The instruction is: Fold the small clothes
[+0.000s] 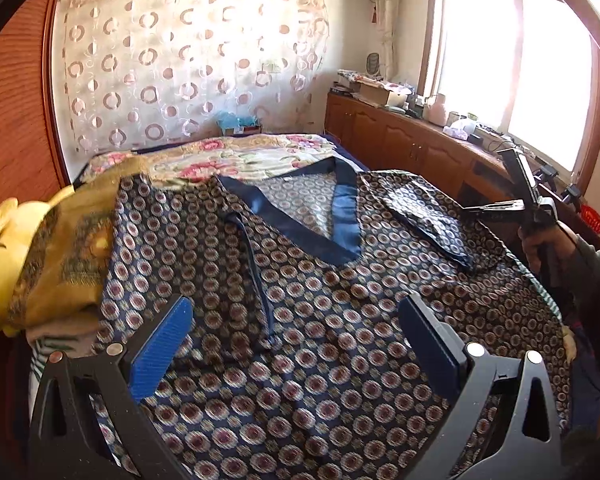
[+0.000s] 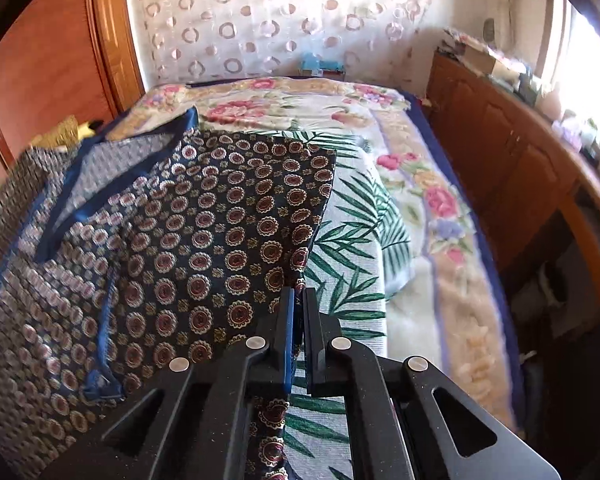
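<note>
the dark navy medallion-print garment with a blue satin v-neck band (image 1: pixel 300 264) lies spread flat on the bed, covering most of the near half, neckline toward twelve o'clock. it looks thin, light and rather silky, so i would expect it to slide, sag and crease easily; hems, sleeve ends and shoulder seams are the sensible places to pinch, since a mid-panel grab would only bunch it.

the right gripper (image 2: pixel 298 300) has its jaws closed on the garment's right-hand edge, with a strip of patterned cloth running back between the pads. the left gripper (image 1: pixel 296 344) hovers over the lower front with its jaws wide apart, nothing between them.

at nine o'clock in the left wrist view a mustard-yellow patterned cloth heap (image 1: pixel 56 256) sits against the garment's edge, perhaps overlapping it, though blur makes that hard to judge; a fold toward that side could snag there. under the garment lie a white cloth with green palm leaves (image 2: pixel 352 248) and a floral quilt (image 2: pixel 432 200). a wooden cabinet run (image 1: pixel 400 140) at two o'clock stands well apart.
</note>
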Tool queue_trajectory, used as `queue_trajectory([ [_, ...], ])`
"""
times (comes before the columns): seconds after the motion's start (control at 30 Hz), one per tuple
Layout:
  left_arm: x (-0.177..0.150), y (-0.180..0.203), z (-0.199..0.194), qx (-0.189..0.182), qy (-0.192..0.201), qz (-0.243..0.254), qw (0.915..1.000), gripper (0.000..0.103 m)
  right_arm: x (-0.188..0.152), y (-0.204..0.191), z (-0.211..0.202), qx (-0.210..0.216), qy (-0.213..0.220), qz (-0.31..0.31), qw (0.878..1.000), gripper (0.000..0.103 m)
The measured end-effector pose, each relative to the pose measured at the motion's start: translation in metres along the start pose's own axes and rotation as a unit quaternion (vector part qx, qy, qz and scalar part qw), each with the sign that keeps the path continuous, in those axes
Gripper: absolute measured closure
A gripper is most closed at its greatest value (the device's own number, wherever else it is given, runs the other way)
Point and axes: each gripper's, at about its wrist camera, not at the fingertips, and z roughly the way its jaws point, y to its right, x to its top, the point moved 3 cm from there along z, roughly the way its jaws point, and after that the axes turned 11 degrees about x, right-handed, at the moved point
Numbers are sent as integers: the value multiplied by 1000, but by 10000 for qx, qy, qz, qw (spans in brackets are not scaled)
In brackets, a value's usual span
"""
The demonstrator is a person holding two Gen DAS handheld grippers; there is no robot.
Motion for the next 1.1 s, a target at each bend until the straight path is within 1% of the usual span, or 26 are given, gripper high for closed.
queue_trajectory([
  [0.07,4,-5,6,46,-12,3,10000,0,3,0,5,-35,7,-20,10000,93],
  [0.13,7,-11,14,110,-53,-16,9999,0,7,4,10,19,17,-19,10000,82],
  [0.2,8,-20,24,229,-112,-46,9997,0,12,8,15,21,1,-8,10000,76],
  [0.23,9,-24,27,265,-133,-62,9995,0,14,10,19,-1,-7,-14,10000,74],
  [0.47,23,-60,50,623,-193,-230,9976,0,25,10,34,112,-68,-155,9998,74],
  [0.63,32,-89,68,787,-238,-359,9960,1,21,8,35,35,66,-301,9995,74],
  [0.77,42,-109,83,896,-329,-431,9945,1,18,10,34,118,111,-242,9996,74],
  [0.9,51,-121,98,997,-400,-386,9935,2,18,10,34,68,92,-290,9995,73],
  [1.1,63,-127,117,1028,-505,-334,9929,4,19,12,33,140,93,-244,9996,73],
])
